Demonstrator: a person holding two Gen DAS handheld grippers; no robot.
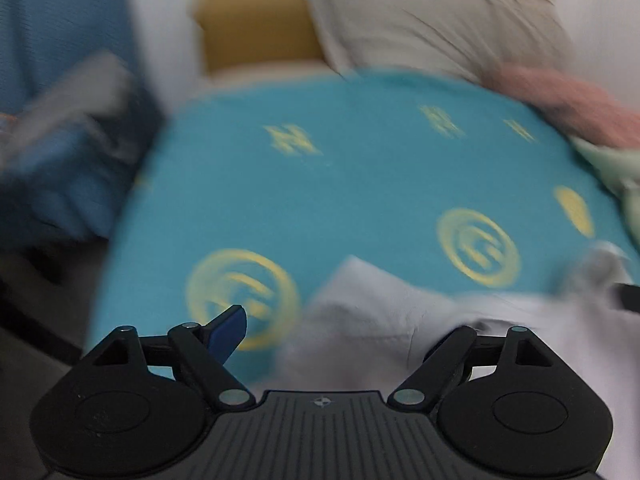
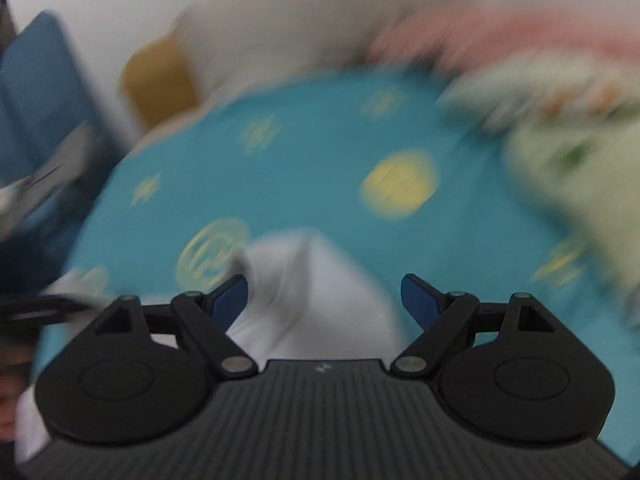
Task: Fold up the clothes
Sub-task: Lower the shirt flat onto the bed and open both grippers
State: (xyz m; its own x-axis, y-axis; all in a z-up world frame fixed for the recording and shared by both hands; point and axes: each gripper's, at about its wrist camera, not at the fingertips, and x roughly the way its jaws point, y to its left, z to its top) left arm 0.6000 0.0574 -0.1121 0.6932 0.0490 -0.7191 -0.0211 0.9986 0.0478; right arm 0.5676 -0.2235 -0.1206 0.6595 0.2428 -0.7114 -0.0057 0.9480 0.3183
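Observation:
A white garment [image 1: 384, 320] lies on a teal bedsheet [image 1: 320, 184] with yellow prints, near the bed's front edge. My left gripper [image 1: 340, 332] is open just above it; the left blue fingertip [image 1: 230, 330] shows and the garment hides the right one. In the right wrist view the same white garment [image 2: 312, 296] lies bunched between the jaws of my right gripper [image 2: 325, 300], which is open; both blue fingertips [image 2: 418, 300] stand apart. Both views are motion-blurred.
A beige pillow [image 1: 432, 20] and a mustard headboard [image 1: 256, 24] stand at the back. A pink cloth [image 1: 560, 96] and a pale green patterned cloth [image 2: 568, 136] are piled on the right. A blue chair [image 2: 40, 92] holding grey items stands left of the bed.

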